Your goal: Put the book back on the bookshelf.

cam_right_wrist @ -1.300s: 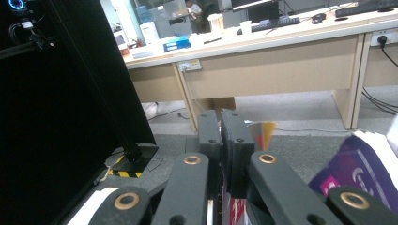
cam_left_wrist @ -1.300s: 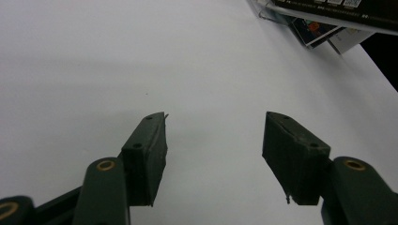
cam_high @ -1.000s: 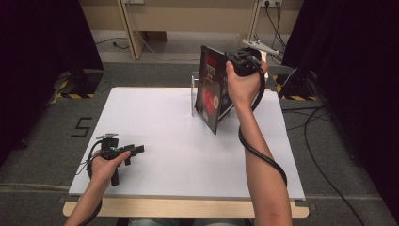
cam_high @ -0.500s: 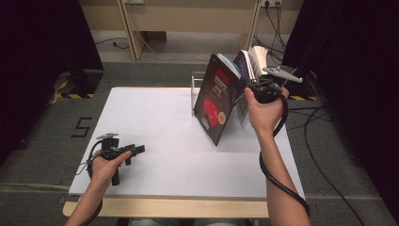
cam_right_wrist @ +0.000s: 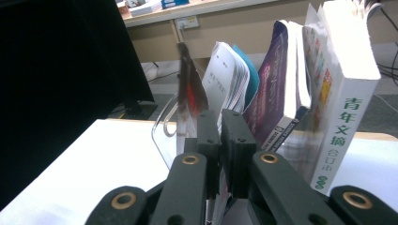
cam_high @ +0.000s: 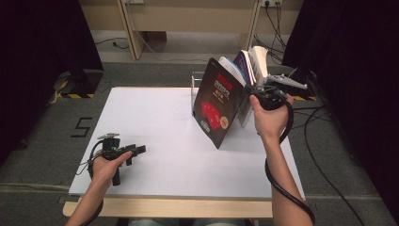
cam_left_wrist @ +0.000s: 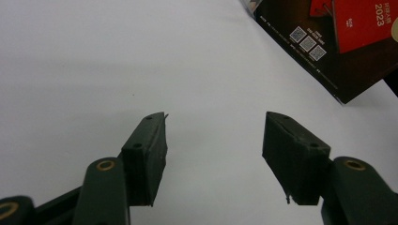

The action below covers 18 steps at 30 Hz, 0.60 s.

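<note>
I am seeing the right tongs [cam_right_wrist: 220, 140] nearly together among the leaning books [cam_right_wrist: 277, 89]; left tongs [cam_left_wrist: 213, 159] resting apart over the table [cam_left_wrist: 94, 70].

"2023" on dark book [cam_left_wrist: 356, 33]; "5" on floor [cam_high: 81, 127]

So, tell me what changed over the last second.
The right gripper swung from above the dark red-covered book to the right, beside the row of books, and sank a little. That front book tipped further forward, baring the ones behind it. Its jaws look shut. The left gripper stayed open on the table.
</note>
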Each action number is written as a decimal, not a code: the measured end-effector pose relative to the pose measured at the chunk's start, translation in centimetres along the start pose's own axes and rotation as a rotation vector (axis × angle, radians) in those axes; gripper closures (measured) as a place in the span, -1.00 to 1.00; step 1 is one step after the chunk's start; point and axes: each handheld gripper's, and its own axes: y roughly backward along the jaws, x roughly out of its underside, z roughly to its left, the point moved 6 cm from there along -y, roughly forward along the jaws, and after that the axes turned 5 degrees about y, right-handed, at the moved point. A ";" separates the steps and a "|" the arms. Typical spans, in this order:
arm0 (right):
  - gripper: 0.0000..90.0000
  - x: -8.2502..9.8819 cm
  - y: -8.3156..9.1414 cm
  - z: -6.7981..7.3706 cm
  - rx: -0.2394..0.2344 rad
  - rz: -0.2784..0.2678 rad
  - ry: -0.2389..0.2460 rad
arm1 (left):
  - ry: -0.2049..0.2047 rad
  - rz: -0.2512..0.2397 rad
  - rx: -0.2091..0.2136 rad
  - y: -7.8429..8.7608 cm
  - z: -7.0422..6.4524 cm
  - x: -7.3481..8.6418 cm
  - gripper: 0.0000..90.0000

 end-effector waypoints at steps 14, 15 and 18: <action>0.47 0.6 -0.3 -1.6 0.039 0.032 -0.026 | -0.003 0.002 0.000 -0.1 -0.1 0.0 -0.13; 0.46 0.7 -0.4 -1.8 0.047 0.036 -0.028 | -0.003 0.002 0.000 -0.1 -0.1 0.0 -0.13; 0.43 1.1 -0.8 -2.1 0.051 0.060 -0.042 | -0.002 0.003 -0.001 -0.2 -0.1 0.1 -0.13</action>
